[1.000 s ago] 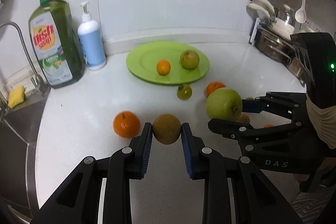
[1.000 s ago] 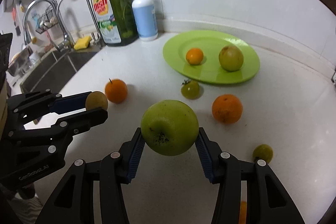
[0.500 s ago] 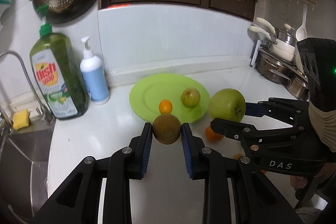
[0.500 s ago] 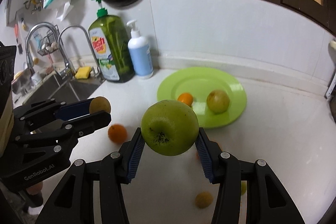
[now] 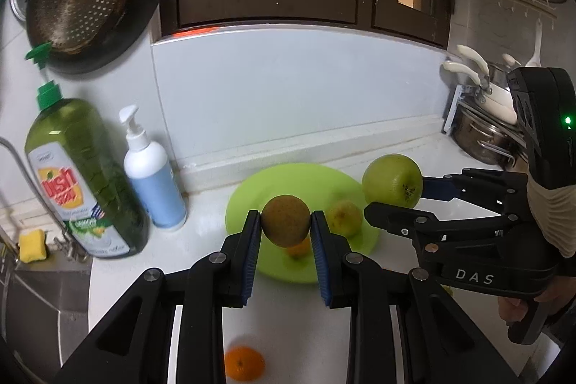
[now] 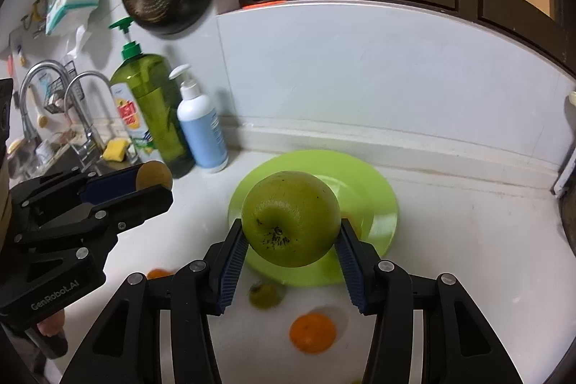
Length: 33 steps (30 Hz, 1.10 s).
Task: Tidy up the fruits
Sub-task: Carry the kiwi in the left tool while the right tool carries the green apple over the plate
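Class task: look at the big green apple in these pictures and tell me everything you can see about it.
The green apple is large, round and yellow-green, with dull, finely speckled skin and dark flecks around the dimple facing the right wrist camera. It looks whole. The right gripper holds it clear of the counter, blue pads pressing its two sides. It hangs in front of the lime green plate; nothing else touches it.

I count two hand-held grippers, left (image 5: 285, 225) and right (image 6: 291, 236), one green plate (image 5: 252, 204), two bottles (image 5: 81, 182) (image 5: 153, 179), and three oranges (image 5: 244, 364) (image 6: 312, 331) (image 5: 298, 249).
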Each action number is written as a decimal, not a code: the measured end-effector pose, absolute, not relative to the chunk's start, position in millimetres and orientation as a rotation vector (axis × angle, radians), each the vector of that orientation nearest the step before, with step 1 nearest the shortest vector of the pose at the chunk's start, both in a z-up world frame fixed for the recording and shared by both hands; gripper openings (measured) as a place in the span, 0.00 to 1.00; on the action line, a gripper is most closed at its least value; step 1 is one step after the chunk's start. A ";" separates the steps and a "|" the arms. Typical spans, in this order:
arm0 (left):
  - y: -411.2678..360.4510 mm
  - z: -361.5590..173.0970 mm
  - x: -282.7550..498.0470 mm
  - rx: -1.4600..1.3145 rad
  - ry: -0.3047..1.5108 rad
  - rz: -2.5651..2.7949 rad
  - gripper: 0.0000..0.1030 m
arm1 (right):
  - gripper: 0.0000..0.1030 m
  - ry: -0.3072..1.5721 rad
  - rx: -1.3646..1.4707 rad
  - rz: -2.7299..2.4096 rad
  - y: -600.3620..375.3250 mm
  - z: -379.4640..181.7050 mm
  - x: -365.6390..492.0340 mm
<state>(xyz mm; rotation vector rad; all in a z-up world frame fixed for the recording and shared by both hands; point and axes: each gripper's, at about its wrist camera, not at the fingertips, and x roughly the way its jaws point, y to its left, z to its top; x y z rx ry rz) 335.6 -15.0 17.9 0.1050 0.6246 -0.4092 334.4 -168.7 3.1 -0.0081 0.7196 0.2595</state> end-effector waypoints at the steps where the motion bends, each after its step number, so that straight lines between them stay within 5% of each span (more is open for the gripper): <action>1: -15.8 18.5 340.5 0.105 0.627 -0.411 0.27 | 0.49 0.721 -0.008 0.255 -170.3 4.4 340.8; 33: -51.7 -55.8 486.7 0.069 0.930 -0.433 0.27 | 0.49 1.009 0.088 0.192 -208.9 -64.8 478.5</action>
